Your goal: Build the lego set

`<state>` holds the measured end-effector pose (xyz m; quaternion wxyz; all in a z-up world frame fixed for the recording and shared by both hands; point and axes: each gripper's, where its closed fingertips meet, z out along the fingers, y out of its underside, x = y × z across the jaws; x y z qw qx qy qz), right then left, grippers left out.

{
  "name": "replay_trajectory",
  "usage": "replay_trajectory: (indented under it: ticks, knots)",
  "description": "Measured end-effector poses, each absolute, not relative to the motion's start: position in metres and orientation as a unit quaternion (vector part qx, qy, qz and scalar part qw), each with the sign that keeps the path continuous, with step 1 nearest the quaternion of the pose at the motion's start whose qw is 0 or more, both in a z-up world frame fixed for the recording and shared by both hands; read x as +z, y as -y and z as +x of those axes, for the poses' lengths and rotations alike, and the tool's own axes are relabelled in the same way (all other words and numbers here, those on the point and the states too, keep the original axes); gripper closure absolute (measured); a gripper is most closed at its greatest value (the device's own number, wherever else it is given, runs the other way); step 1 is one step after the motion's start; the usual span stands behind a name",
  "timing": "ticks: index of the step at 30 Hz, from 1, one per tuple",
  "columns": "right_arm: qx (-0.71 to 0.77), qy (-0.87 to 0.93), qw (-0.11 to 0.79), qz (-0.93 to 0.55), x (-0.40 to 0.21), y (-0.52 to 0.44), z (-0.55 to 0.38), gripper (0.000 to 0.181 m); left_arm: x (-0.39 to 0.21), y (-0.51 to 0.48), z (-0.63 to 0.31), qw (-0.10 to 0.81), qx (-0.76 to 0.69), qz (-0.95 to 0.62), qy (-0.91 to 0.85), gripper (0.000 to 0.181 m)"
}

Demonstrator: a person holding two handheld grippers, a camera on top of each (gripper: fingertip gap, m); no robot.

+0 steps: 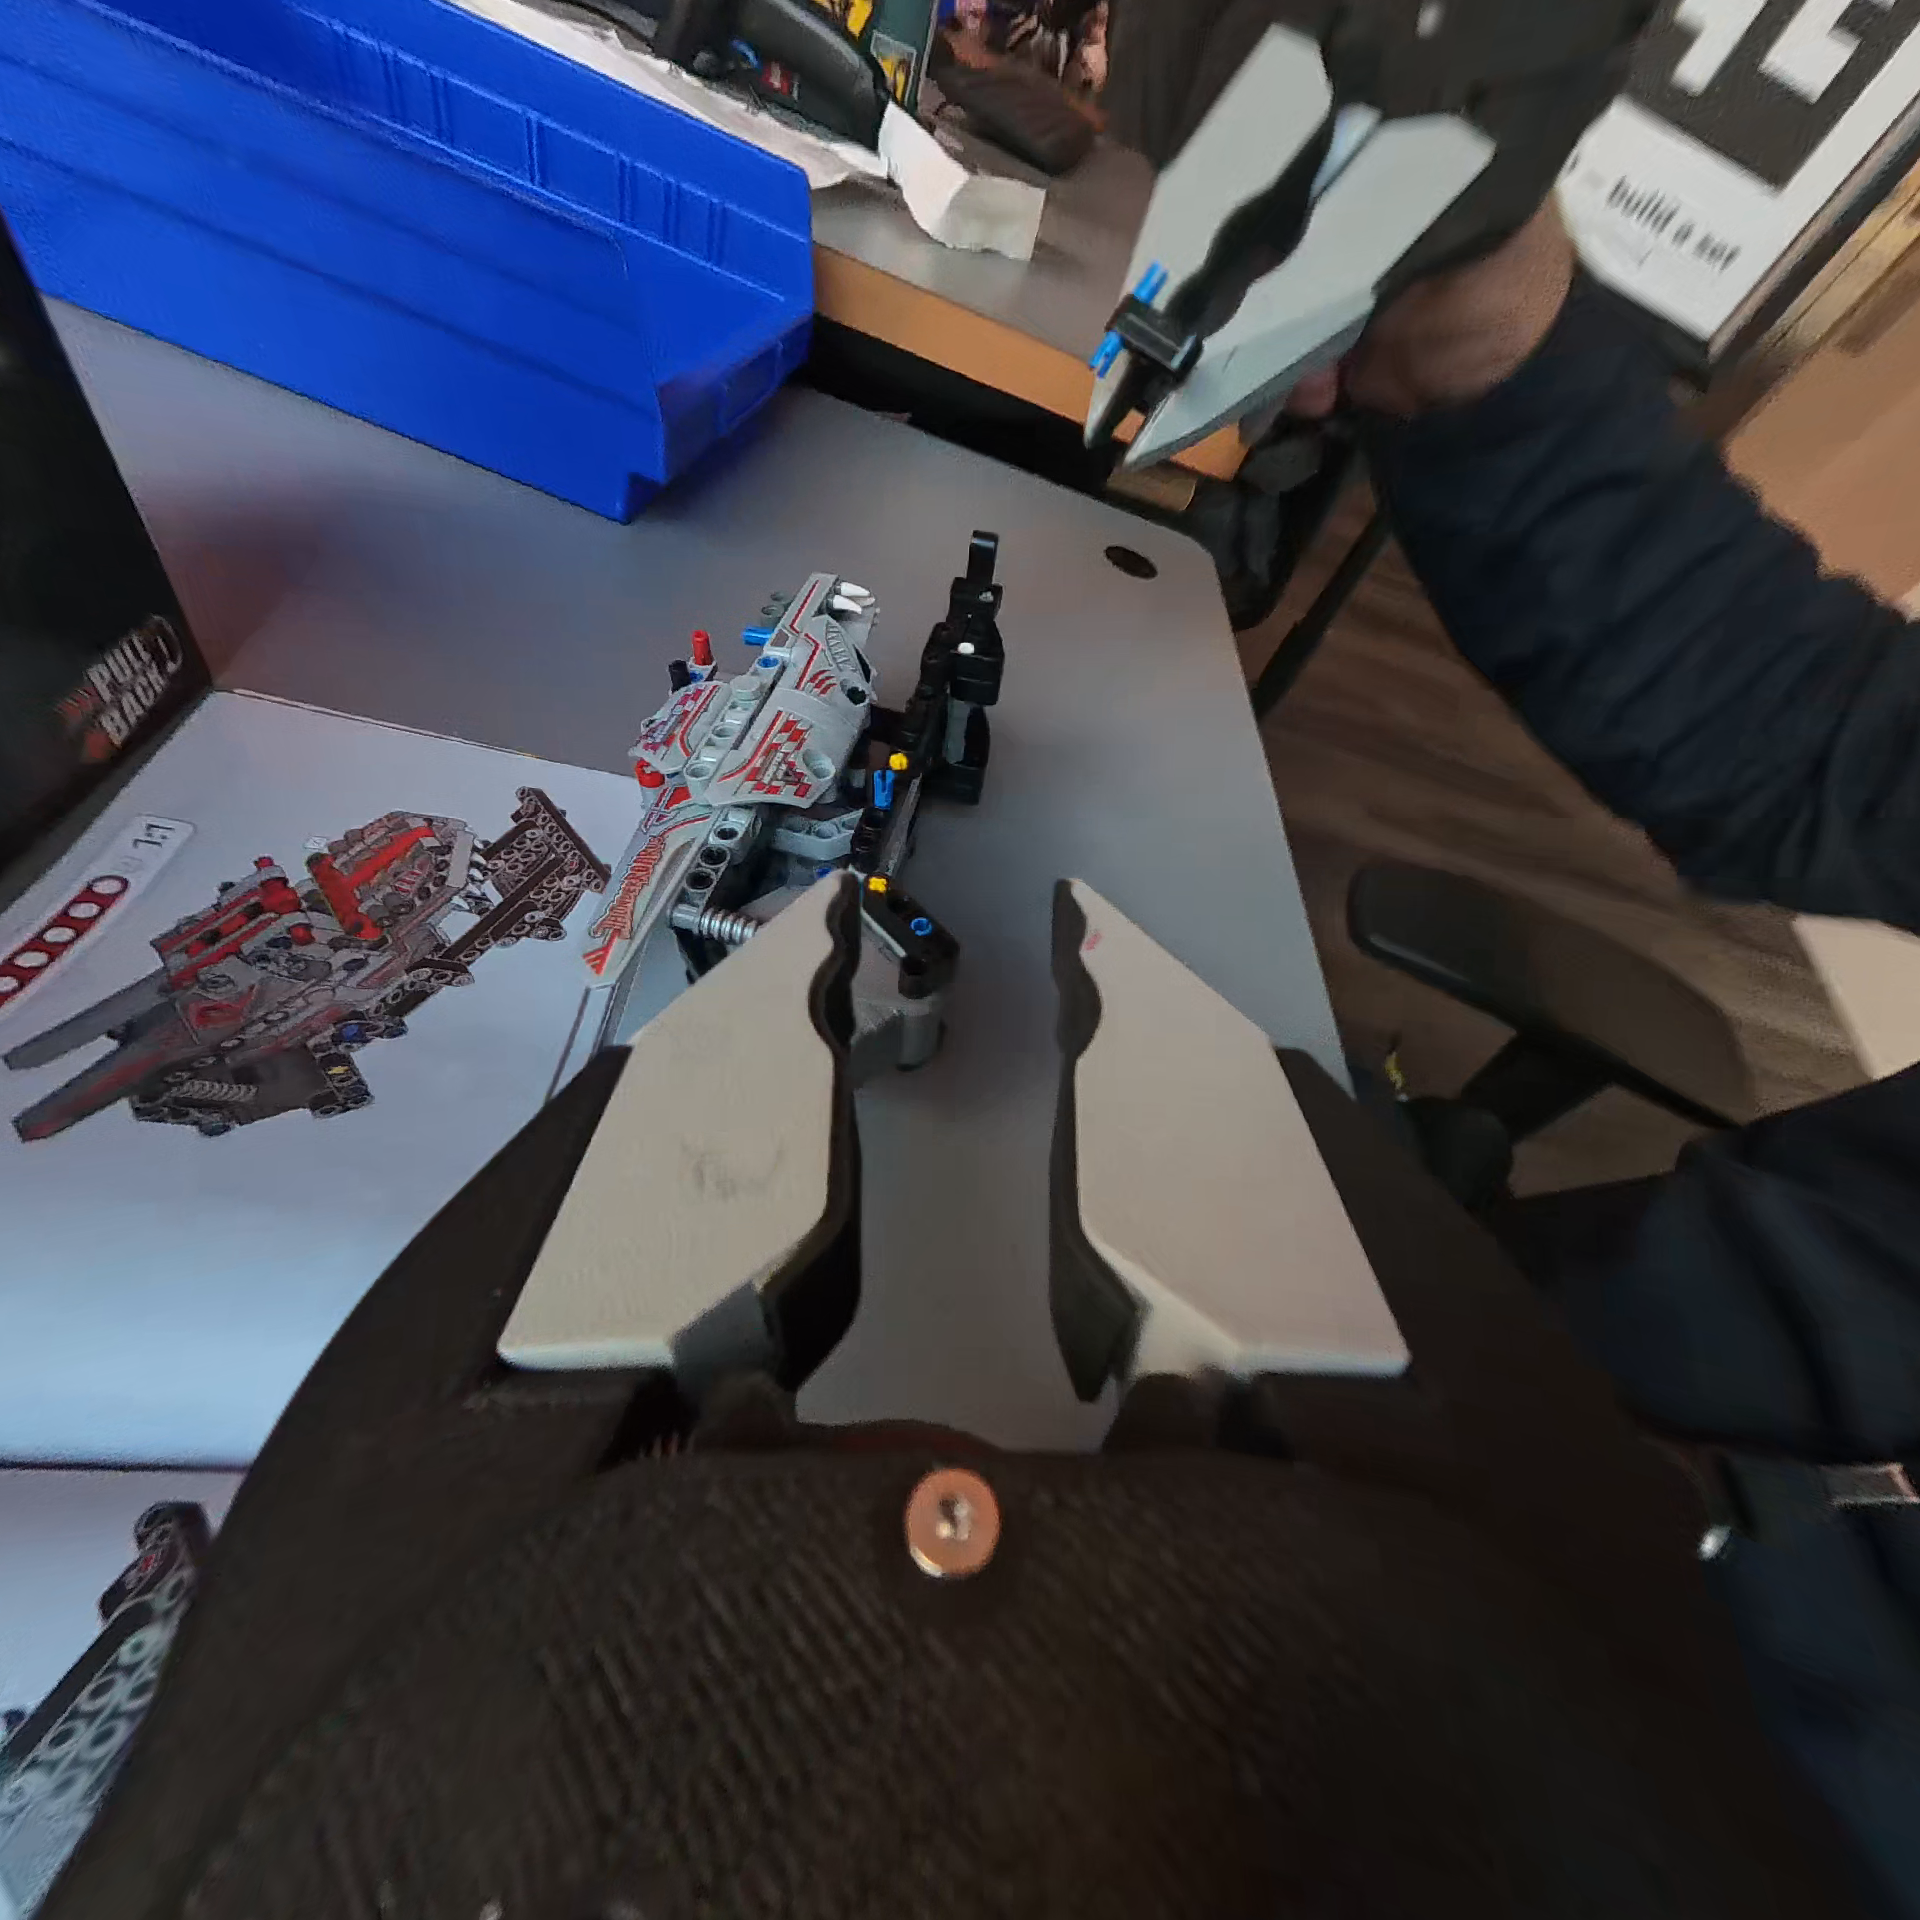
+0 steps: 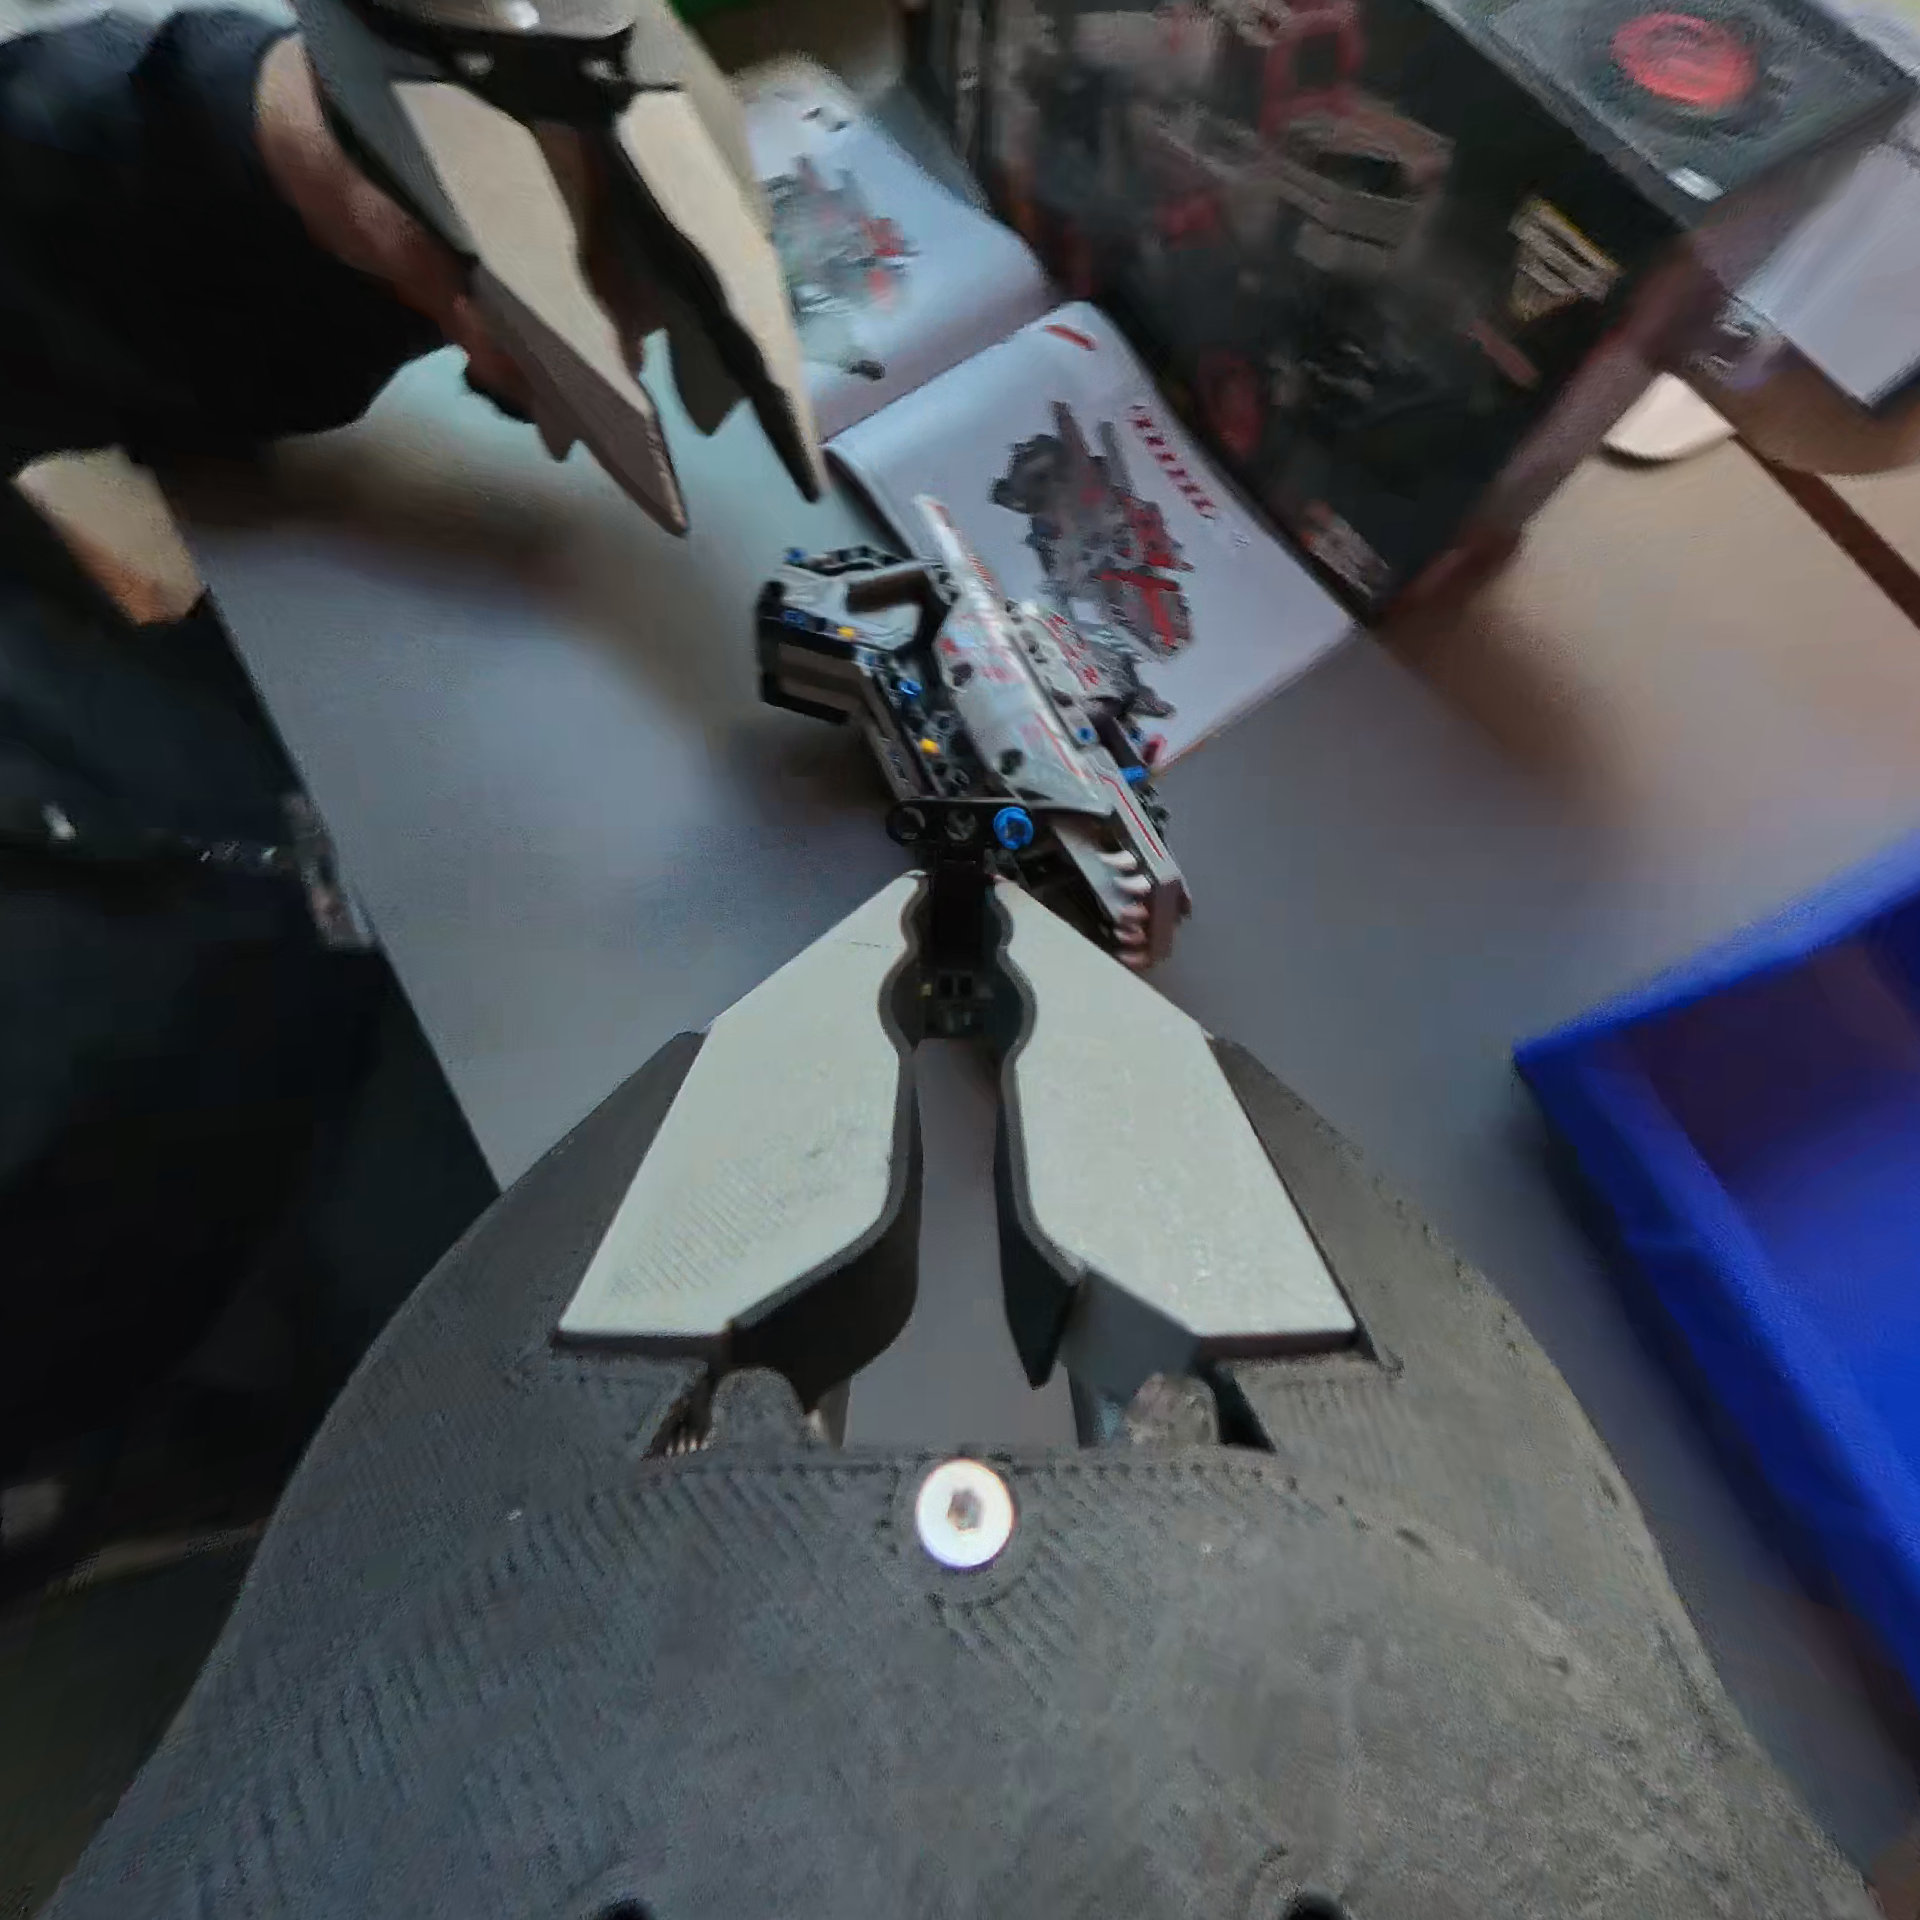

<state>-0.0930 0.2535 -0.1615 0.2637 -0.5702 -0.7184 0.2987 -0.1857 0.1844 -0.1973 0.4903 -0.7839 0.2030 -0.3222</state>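
The grey, red and black partly built lego model (image 1: 790, 758) lies on the grey table (image 1: 416, 603) beside the open instruction booklet (image 1: 260, 1039). The left gripper (image 1: 956, 904) gapes empty just before the model; the right gripper (image 2: 961, 914), above it, pinches a small black lego piece with blue pins (image 2: 956, 831).

Your left tongs (image 1: 951, 914) hang spread wide over the grey worktop (image 1: 416, 582), nothing between them. The tip of one finger (image 1: 769, 997) covers the near end of the lego model (image 1: 800, 748), a grey, red and black build lying on the worktop with its left edge on the open manual (image 1: 260, 1143). Your right tongs (image 1: 1127, 416) are up in the air past the worktop's far corner, pinched on a small black piece (image 1: 1148, 332) with blue pins. A blue bin (image 1: 416, 229) sits at the back left, a dark box (image 1: 83, 644) at the left edge.
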Motion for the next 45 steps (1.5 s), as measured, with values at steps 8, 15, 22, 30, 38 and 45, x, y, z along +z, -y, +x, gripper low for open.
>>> replay_trajectory:
  ticks: [8,15,22,30,38,45]
  knots:
    - [0.212,0.839,0.131,-0.483,-0.195,-0.235,-0.155,0.175,-0.190,-0.205,-0.176,0.499,-0.241,-0.791,-0.259,0.155]
    - [0.215,0.858,0.129,-0.448,-0.200,-0.227,-0.165,0.176,-0.190,-0.225,-0.162,0.505,-0.228,-0.781,-0.287,0.155]
    - [0.200,0.865,0.112,-0.447,-0.206,-0.226,-0.157,0.175,-0.185,-0.228,-0.155,0.522,-0.244,-0.762,-0.295,0.161]
    - [0.208,0.860,0.151,-0.441,-0.202,-0.227,-0.157,0.175,-0.188,-0.226,-0.155,0.530,-0.262,-0.749,-0.299,0.161]
    - [0.233,0.840,0.217,-0.440,-0.196,-0.230,-0.167,0.172,-0.182,-0.227,-0.162,0.538,-0.295,-0.744,-0.265,0.161]
    - [0.264,0.825,0.234,-0.442,-0.193,-0.228,-0.171,0.167,-0.183,-0.229,-0.166,0.541,-0.293,-0.745,-0.257,0.161]
